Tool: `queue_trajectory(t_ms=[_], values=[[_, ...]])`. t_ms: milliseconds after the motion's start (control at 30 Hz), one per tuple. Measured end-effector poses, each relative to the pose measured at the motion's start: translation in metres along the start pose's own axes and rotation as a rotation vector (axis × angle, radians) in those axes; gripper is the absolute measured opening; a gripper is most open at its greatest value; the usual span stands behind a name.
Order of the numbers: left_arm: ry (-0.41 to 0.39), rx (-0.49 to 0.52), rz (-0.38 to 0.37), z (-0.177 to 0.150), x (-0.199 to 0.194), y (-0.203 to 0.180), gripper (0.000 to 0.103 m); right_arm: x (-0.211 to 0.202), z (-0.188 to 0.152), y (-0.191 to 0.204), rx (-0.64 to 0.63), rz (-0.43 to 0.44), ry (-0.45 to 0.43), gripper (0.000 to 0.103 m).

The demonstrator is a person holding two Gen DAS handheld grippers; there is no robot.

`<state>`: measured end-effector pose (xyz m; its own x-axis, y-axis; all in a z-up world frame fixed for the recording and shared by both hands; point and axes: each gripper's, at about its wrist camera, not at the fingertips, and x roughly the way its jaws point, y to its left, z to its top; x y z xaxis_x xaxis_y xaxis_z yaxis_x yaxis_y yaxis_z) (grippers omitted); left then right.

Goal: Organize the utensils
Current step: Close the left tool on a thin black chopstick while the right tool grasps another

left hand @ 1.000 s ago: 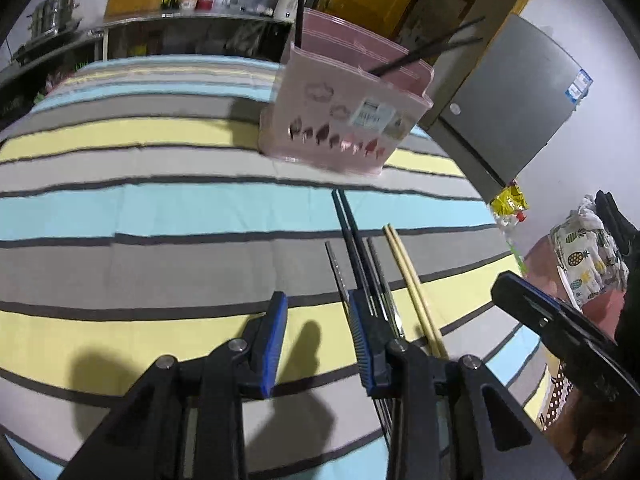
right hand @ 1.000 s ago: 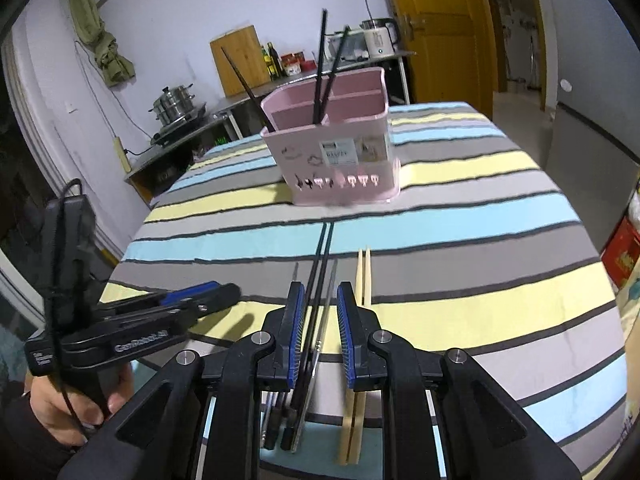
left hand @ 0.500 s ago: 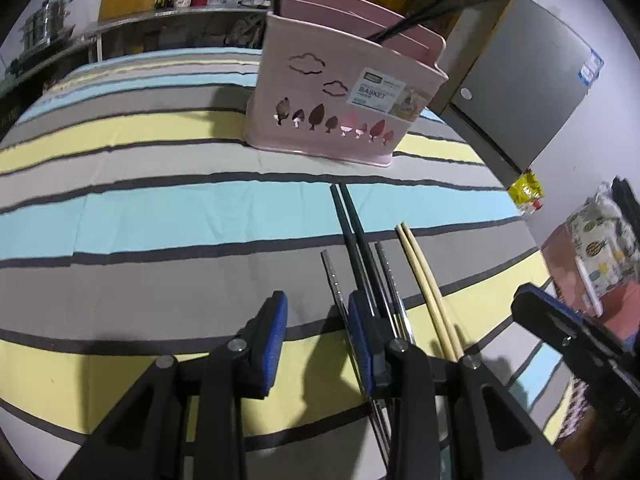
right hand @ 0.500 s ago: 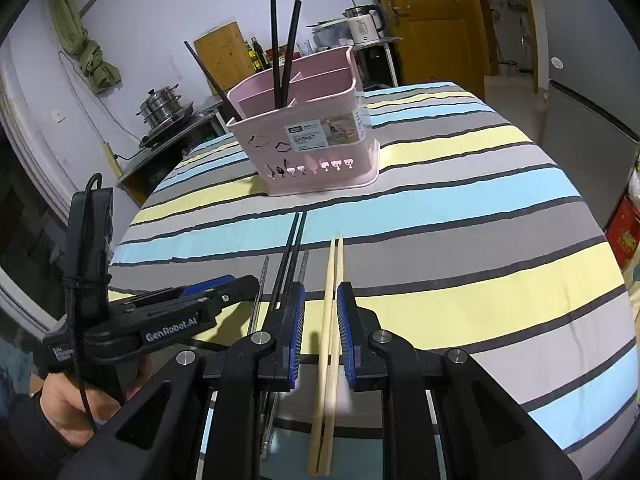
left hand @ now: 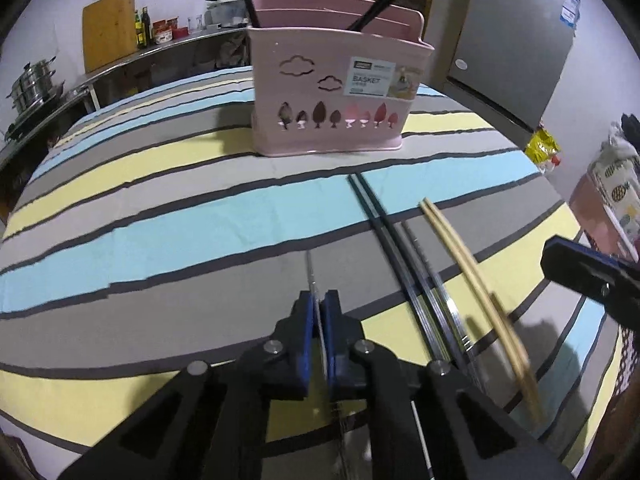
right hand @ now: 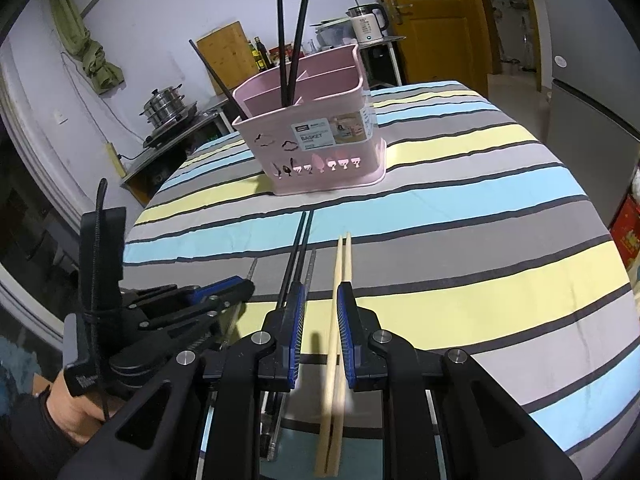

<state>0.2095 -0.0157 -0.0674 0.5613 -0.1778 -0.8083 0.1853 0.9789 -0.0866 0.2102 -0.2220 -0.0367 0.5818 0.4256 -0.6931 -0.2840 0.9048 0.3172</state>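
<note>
left tool [left hand: 319,322]: clamped on a thin metal chopstick [left hand: 310,272] | right tool [right hand: 320,312]: narrow gap astride wooden chopsticks [right hand: 343,258], not gripping | pink basket [left hand: 332,80]: upright beyond on the striped bench [left hand: 160,216] | tip: lift the stick level, tilt it upright over one compartment.

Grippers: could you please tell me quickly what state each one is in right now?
Left gripper: shut on a thin metal chopstick.
Right gripper: open, its fingers on either side of the wooden chopsticks, not yet clamped.
</note>
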Motion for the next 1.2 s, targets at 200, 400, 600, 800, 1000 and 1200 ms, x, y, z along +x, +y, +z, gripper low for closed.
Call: queue_trajectory(t_ms=[200,400,600,800,1000,1200], values=[[0.005,-0.050,0.019,-0.005,-0.007,0.038,0.005,0.015,0.002,0.010,-0.027,-0.002,0.032,0.017],[0.002,-0.122,0.010,-0.008,-0.011,0.062,0.006,0.050,0.006,0.018,-0.063,-0.032,0.103,0.015],[0.004,-0.149,-0.014,-0.008,-0.009,0.066,0.006,0.077,0.012,0.017,-0.074,-0.083,0.152,0.015],[0.032,-0.121,-0.003,-0.003,-0.006,0.063,0.006,0.088,0.017,0.020,-0.090,-0.111,0.184,0.014],[0.066,-0.086,0.004,0.008,0.002,0.059,0.010,0.097,0.022,0.028,-0.117,-0.154,0.230,0.014],[0.067,-0.040,0.050,0.012,0.006,0.051,0.010,0.101,0.027,0.027,-0.126,-0.165,0.249,0.009]])
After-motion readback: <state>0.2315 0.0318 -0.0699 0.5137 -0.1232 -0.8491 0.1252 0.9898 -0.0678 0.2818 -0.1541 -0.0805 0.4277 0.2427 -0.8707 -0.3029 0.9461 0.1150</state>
